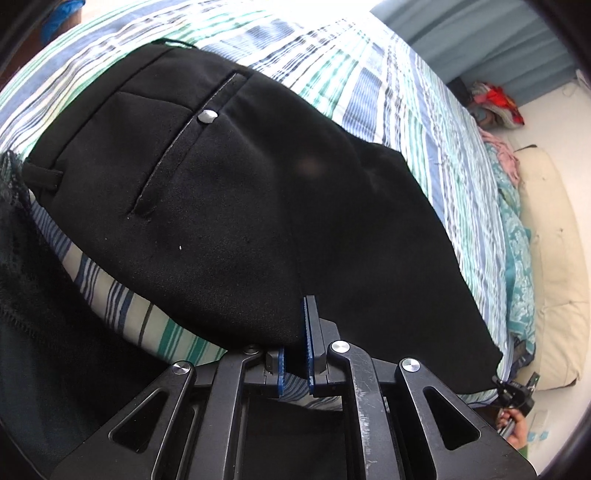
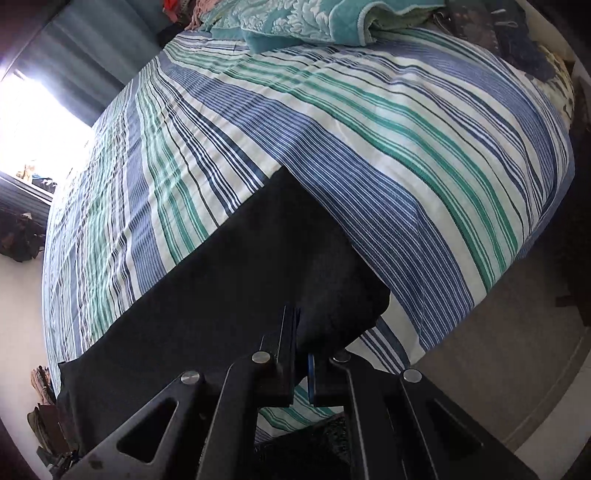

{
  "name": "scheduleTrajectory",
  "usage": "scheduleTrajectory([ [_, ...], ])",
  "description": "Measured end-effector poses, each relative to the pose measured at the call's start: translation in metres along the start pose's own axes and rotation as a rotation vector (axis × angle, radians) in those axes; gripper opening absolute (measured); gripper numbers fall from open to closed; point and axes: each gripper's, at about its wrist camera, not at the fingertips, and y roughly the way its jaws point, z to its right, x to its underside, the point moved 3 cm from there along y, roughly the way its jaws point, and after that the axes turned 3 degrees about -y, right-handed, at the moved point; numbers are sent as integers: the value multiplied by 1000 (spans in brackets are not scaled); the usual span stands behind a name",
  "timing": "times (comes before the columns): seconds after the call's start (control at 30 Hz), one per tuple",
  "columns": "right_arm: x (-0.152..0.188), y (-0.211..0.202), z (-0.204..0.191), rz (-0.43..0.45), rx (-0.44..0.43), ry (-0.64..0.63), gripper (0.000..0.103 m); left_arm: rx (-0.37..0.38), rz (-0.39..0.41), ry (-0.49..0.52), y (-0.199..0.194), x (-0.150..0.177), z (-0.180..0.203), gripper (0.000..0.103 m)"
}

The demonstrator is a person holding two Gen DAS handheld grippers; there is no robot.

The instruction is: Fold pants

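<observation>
1. Left gripper [image 1: 300, 343], black two-finger tool with blue ribbed pads, clamped shut on the near edge of the black fabric pants [image 1: 229, 192].
2. Right gripper [image 2: 301, 354], same black build, closed tight on the near edge of the same garment [image 2: 221, 288], close to its hem corner.
3. Pants spread flat across the blue, green and white striped bedsheet [image 1: 388, 85], waistband toward the far left in the left wrist view.
4. Welt back pocket facing up, fastened by a small round silver button [image 1: 207, 116]; black belt loop [image 1: 40, 175] at the waistband edge.
5. Bare hand [image 1: 517, 430] visible at the lower right of the left wrist view, gripping the other tool.
6. Teal floral-patterned blanket [image 2: 295, 22] bunched at the far end of the bed; cream cushion [image 1: 550, 258] beside the mattress.
</observation>
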Motion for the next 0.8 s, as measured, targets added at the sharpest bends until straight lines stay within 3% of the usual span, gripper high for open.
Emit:
scheduleTrajectory([
  [0.27,-1,-2,-3,12,39,-26,6,-32,15,22,-2,6,5,6],
  [0.4,-2,-2,-13,19,79,-83,6,-83,15,54,1,10,10,8],
  [0.47,-2,3,-8,-8,78,-60,8,-100,5,45,0,7,12,16],
  [0.53,-3,0,-1,3,54,-28,24,-100,0,38,-6,7,13,21],
  [0.6,-3,-13,7,47,38,-4,40,-110,3,40,-19,13,8,34],
  [0.63,-3,-22,11,80,52,-2,47,-106,6,41,-28,17,6,46],
  [0.67,-3,-34,15,123,98,-5,49,-105,9,38,-37,22,4,55],
  [0.73,-6,-59,18,220,173,-31,49,-118,33,34,-58,30,1,55],
  [0.8,-10,-77,12,288,170,-61,49,-110,96,64,-74,28,4,56],
])
